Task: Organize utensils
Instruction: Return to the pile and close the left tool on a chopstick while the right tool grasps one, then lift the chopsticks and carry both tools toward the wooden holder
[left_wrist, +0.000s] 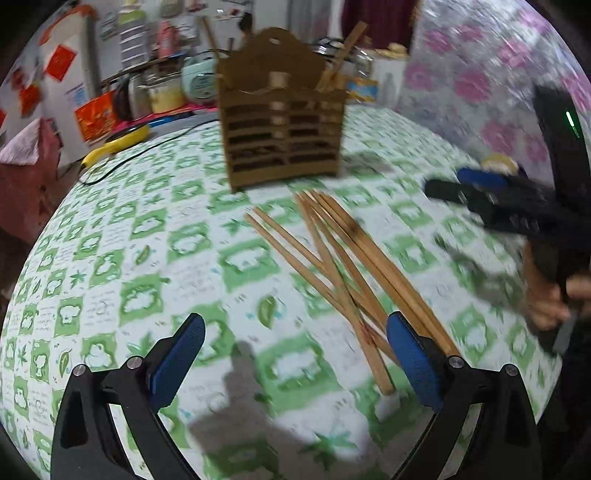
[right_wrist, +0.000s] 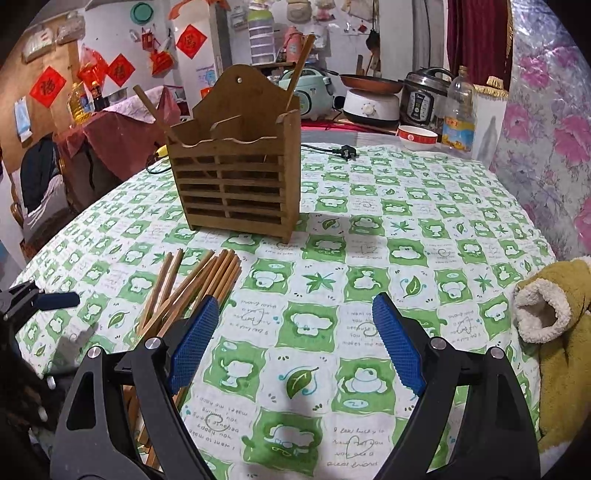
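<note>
Several wooden chopsticks (left_wrist: 343, 258) lie in a loose pile on the green-and-white tablecloth (left_wrist: 147, 229), in front of a brown slatted wooden holder (left_wrist: 280, 125). My left gripper (left_wrist: 299, 354) hovers open over the cloth, and its right finger (left_wrist: 413, 362) covers the near ends of the pile. My right gripper (left_wrist: 443, 184) reaches in from the right. In the right wrist view, my right gripper (right_wrist: 295, 332) is open over bare cloth. The chopsticks (right_wrist: 192, 288) run under its left finger (right_wrist: 195, 339). The holder (right_wrist: 236, 177) has two sticks (right_wrist: 303, 62) standing in it.
A yellow plush sleeve (right_wrist: 554, 332) lies at the table's right edge. A plug and cable (right_wrist: 343, 151), a bowl (right_wrist: 417, 134) and a bottle (right_wrist: 460, 110) sit behind the holder. A finger (right_wrist: 59, 301) of my left gripper shows at the left.
</note>
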